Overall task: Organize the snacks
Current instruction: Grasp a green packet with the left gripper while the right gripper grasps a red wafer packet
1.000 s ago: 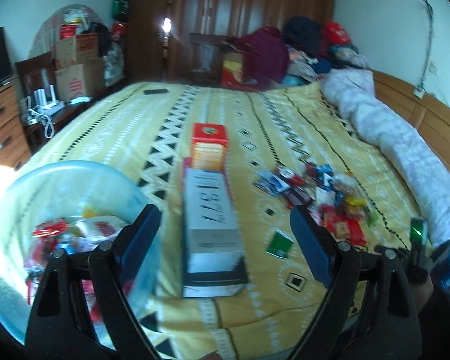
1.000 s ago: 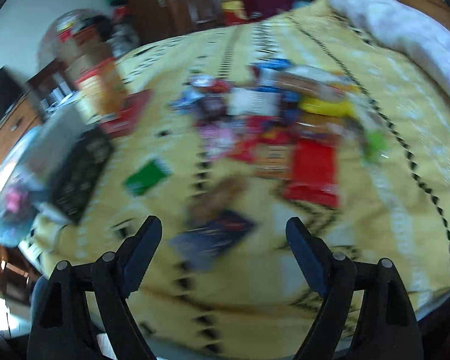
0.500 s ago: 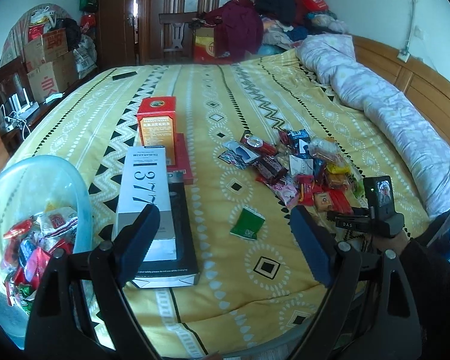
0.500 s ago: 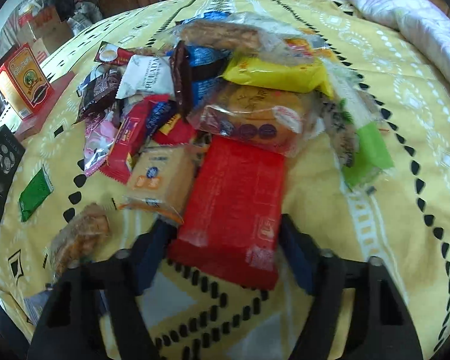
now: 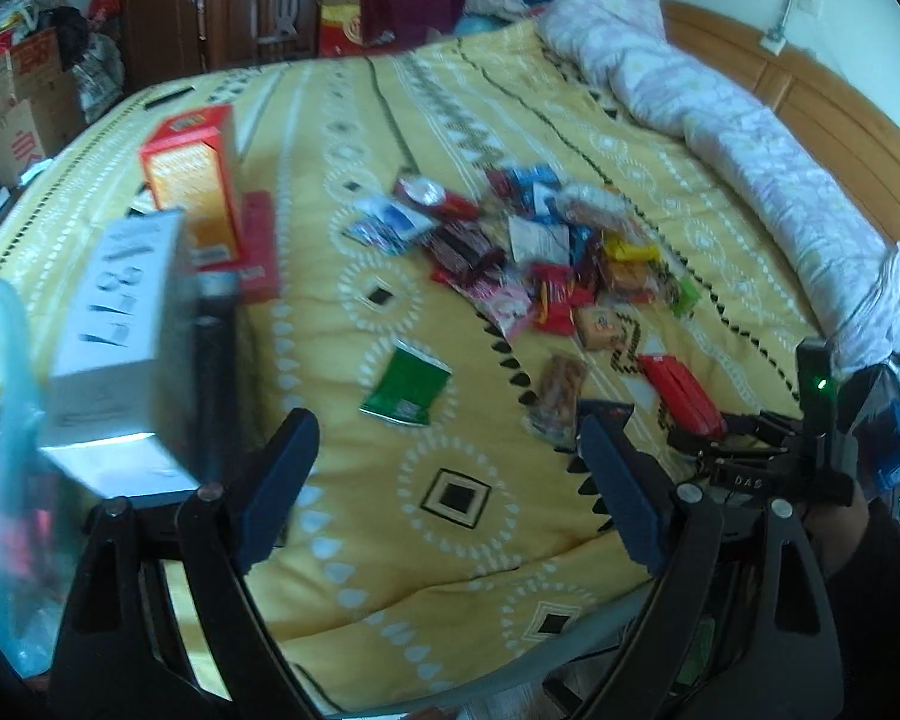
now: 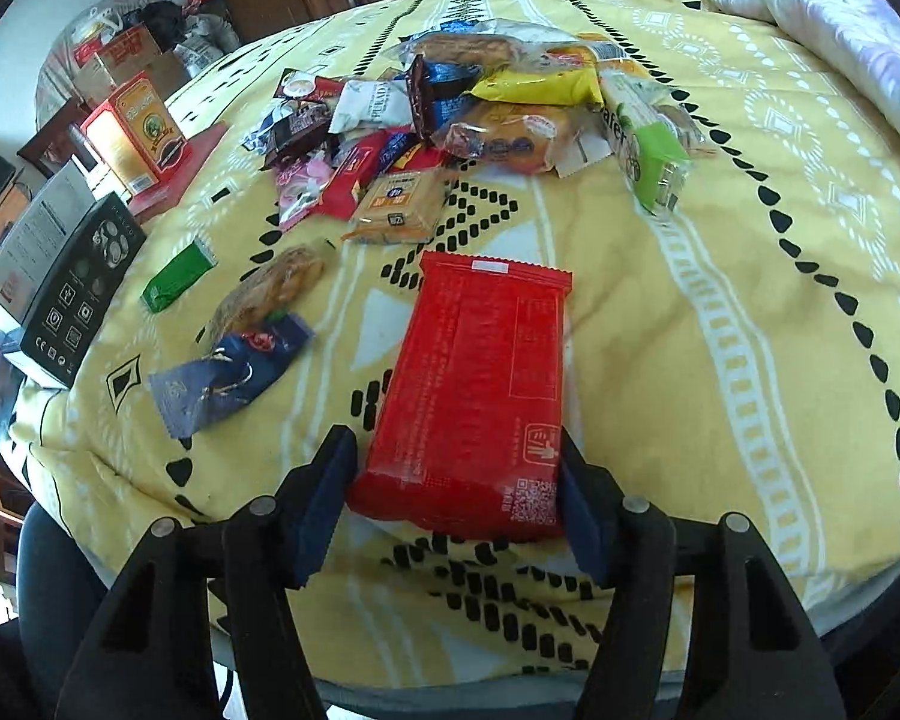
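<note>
A flat red snack packet [image 6: 474,402] lies between the fingers of my right gripper [image 6: 456,501], which is shut on its near end and holds it just above the yellow bedspread. It also shows in the left wrist view [image 5: 681,393], held by the right gripper [image 5: 705,438]. A pile of mixed snack packets [image 6: 468,114] lies further up the bed [image 5: 540,258]. My left gripper [image 5: 444,480] is open and empty over the bed's near edge. A clear blue bin [image 5: 0,450] with snacks stands at far left.
A white box [image 5: 114,336] on a black box [image 6: 78,294] and an orange carton [image 5: 192,180] stand left of the pile. A green packet [image 5: 405,387], a brown snack [image 6: 273,294] and a blue packet [image 6: 228,381] lie loose nearby. A rolled quilt [image 5: 720,102] lies at right.
My right gripper closed on the red packet and pulled it back from the pile toward the bed's edge. My left gripper swung right, so the bin slid to the frame's left edge.
</note>
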A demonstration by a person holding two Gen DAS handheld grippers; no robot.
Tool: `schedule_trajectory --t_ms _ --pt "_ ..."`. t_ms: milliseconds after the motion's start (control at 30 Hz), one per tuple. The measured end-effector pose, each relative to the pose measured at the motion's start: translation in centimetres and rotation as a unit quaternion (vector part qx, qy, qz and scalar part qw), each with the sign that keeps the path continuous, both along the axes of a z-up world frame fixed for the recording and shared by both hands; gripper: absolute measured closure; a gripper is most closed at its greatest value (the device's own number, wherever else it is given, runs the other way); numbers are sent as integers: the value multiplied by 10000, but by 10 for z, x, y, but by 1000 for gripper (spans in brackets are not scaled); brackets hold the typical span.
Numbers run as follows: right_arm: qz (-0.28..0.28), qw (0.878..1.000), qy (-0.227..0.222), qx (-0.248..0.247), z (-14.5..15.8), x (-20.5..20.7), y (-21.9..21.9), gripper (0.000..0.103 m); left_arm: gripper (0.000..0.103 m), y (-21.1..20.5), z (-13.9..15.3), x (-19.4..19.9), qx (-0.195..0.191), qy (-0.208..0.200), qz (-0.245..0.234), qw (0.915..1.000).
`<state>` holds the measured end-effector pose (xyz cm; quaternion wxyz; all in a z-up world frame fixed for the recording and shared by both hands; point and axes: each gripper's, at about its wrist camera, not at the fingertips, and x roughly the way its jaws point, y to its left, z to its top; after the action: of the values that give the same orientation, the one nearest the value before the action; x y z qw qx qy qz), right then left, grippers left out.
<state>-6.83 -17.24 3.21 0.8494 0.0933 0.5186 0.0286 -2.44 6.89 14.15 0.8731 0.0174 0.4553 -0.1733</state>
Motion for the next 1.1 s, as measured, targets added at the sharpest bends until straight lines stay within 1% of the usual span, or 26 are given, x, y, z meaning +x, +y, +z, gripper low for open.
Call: schedule_trajectory --t_ms 33,100,200,233,367,433,500,567,667,767,800,900,1100 --pt "-42 10000 -8 39 0 0 0 32 13 -5 -9 4 64 79 -58 9999" --pt "-65 9999 -11 95 -3 8 -2 29 13 -15 -28 16 200 220 -104 9995" --pt "-25 9999 23 110 -7 14 -2 29 14 -17 -49 36 230 345 8 9991" --pt "-22 9999 27 142 -8 16 -2 29 14 -17 -55 43 251 372 72 9990" --pt "-35 9997 4 251 -10 15 -9 38 15 -16 -80 68 431 492 270 9975" --pt "-44 9993 -16 367 -10 14 -13 39 17 -16 -94 75 574 593 315 9961" --pt "-35 9992 -29 398 -10 13 -14 39 20 -16 -108 79 688 737 319 9944" --pt "-32 9991 -44 427 -10 13 -15 39 21 -16 -119 80 789 825 317 9930" --pt "-20 9989 -57 467 -11 13 -16 39 21 -18 -122 76 809 691 263 9940" --pt "-23 9987 -78 493 -10 13 -18 41 50 -21 -118 72 755 652 141 9949" --pt "-40 9986 -96 509 -9 12 -19 42 52 -22 -116 71 743 650 110 9951" --pt "-105 9983 -187 533 -4 9 -20 44 52 -26 -106 63 704 511 17 9962" --pt "-64 9979 -335 544 9 3 -15 45 52 -29 -70 42 524 87 -49 9986"
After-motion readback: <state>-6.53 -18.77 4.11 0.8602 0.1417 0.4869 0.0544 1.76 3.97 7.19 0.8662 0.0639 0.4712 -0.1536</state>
